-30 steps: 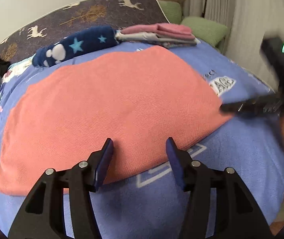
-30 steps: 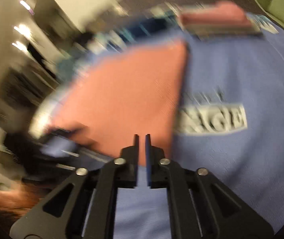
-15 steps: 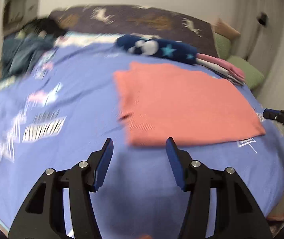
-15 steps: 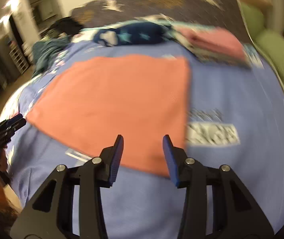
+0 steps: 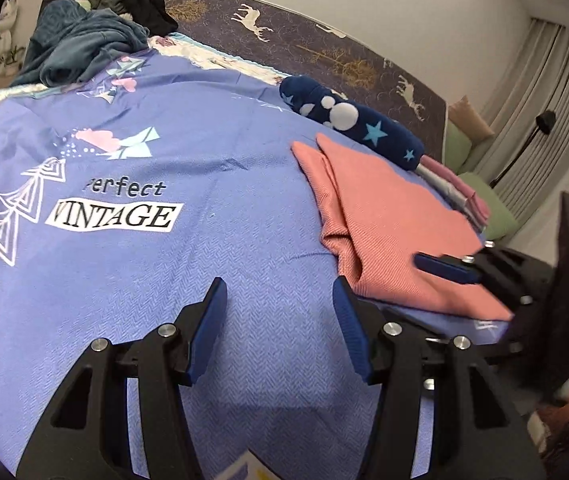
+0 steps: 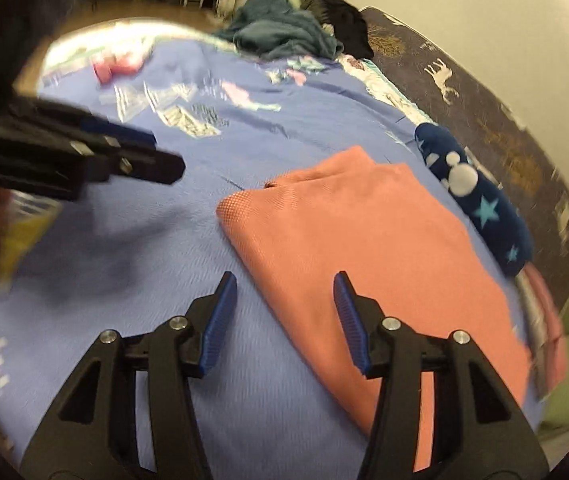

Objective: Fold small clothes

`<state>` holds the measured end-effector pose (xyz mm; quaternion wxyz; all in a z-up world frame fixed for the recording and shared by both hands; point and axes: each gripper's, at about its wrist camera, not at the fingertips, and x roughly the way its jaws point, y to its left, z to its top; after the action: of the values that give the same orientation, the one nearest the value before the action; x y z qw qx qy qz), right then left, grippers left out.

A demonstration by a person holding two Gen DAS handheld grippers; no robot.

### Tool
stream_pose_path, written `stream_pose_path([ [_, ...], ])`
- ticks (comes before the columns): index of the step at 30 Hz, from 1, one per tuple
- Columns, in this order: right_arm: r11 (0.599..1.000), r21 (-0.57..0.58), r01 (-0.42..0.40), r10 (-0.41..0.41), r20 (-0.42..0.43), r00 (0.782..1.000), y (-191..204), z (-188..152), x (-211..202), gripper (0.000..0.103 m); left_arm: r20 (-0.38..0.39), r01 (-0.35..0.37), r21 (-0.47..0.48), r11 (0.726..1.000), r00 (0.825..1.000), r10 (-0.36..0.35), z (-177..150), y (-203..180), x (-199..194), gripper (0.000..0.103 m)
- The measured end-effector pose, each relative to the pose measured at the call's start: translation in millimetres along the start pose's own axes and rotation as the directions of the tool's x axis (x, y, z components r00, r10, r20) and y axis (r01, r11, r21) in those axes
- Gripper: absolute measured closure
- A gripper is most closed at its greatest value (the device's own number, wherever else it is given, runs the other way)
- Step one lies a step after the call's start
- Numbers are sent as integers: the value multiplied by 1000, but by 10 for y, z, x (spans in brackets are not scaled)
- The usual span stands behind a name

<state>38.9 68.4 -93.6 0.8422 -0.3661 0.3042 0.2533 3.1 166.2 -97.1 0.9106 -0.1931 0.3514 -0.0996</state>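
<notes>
Presently the salmon garment (image 6: 380, 248) lies folded flat near the bed's (image 5: 164, 272) headboard edge; right tongs (image 6: 284, 316), jaws lately opening, and left tongs (image 5: 280, 320) gape empty, apparently repositioning.

Dim warm indoor light, fisheye-bent edges, right wrist view motion-blurred, left sharper.

Folded pink pile (image 5: 458, 190): mostly hidden behind salmon cloth (image 5: 388, 224).
Bedspread print (image 6: 188, 114): blurred, unreadable in the right wrist view.
</notes>
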Motion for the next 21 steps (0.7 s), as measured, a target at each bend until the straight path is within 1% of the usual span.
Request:
stream_pose_path([
  [3, 995, -51, 88, -86, 28, 996, 100, 118, 100, 52, -2, 7, -1, 1000, 1000, -7, 36, 39, 42, 47],
  [4, 993, -62, 103, -101, 34, 994, 115, 169, 158, 53, -13, 7, -5, 1000, 1000, -7, 58, 49, 74, 47],
  [5, 992, -70, 109, -106, 38, 994, 120, 183, 194, 61, -19, 14, -8, 1000, 1000, -14, 70, 59, 90, 47],
  [6, 992, -74, 100, -98, 30, 995, 138, 201, 234, 72, -23, 25, -11, 1000, 999, -26, 89, 63, 106, 47],
  [7, 993, -67, 102, -101, 19, 995, 146, 211, 259, 92, -23, 29, -11, 1000, 999, -29, 100, 65, 112, 46],
  [8, 995, -39, 93, -92, 22, 996, 113, 222, 261, 93, -22, 31, -8, 999, 999, -31, 107, 66, 113, 46],
  [9, 997, -15, 74, -73, 25, 997, 83, 221, 240, 94, -20, 34, -4, 999, 999, -34, 113, 67, 111, 44],
  [10, 999, 20, 40, -40, 36, 999, 37, 224, 197, 95, -19, 35, -2, 999, 999, -35, 116, 69, 110, 40],
  [11, 998, 58, 3, -6, 51, 999, -25, 233, 136, 95, -19, 36, -2, 999, 999, -36, 118, 72, 114, 39],
  [13, 996, 76, -38, 34, 49, 998, -53, 248, 110, 95, -29, 43, -5, 999, 999, -43, 124, 76, 129, 39],
  [16, 995, 68, -77, 76, 10, 997, -27, 217, 223, 95, -33, 47, 2, 999, 998, -47, 122, 60, 139, 39],
  [17, 993, 73, -88, 88, 8, 996, -27, 205, 235, 90, -31, 48, 5, 999, 998, -48, 119, 55, 132, 39],
  [18, 988, 86, -125, 124, 14, 992, -40, 204, 204, 87, -28, 50, 7, 999, 998, -50, 115, 53, 125, 39],
  [19, 977, 102, -189, 187, 27, 982, -75, 213, 148, 75, -27, 54, 8, 999, 998, -53, 112, 53, 116, 39],
  [20, 965, 115, -236, 233, 36, 972, -112, 229, 105, 66, -27, 58, 9, 998, 998, -57, 110, 55, 115, 39],
  [21, 965, 115, -236, 233, 36, 972, -112, 229, 105, 67, -28, 62, 10, 998, 998, -62, 108, 53, 114, 39],
])
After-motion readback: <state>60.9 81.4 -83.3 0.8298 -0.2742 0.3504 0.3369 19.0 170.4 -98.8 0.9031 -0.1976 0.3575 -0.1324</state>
